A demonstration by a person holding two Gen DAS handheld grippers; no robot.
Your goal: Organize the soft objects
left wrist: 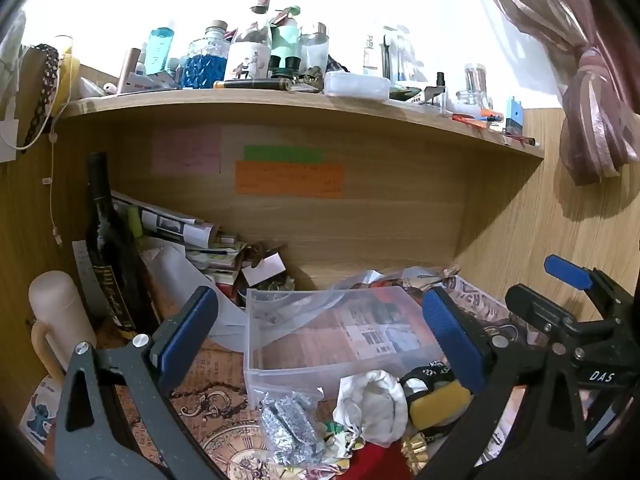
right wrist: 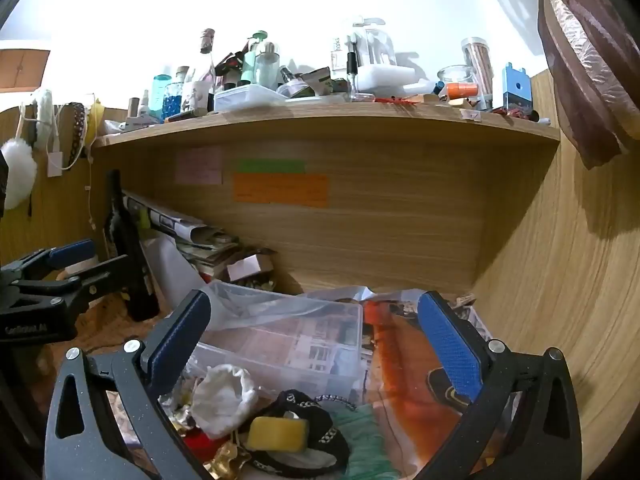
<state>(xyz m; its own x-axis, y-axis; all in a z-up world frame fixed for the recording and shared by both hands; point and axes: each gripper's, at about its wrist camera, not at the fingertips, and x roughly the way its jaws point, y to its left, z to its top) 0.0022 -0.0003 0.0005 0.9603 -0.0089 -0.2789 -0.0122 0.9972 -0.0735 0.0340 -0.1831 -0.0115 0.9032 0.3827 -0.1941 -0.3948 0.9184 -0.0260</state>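
Observation:
A clear plastic box stands on the desk under the shelf, empty. In front of it lies a heap of soft things: a white crumpled cloth, a yellow sponge, a black patterned band, a silver foil bag, red fabric and gold ribbon. My left gripper is open and empty above the heap, facing the box. My right gripper is open and empty, also just above the heap. The right gripper shows at the left wrist view's right edge.
A dark wine bottle, a cream mug and stacked papers stand at the left. A clear plastic bag drapes behind the box. A cluttered wooden shelf hangs overhead. A wooden side wall closes the right.

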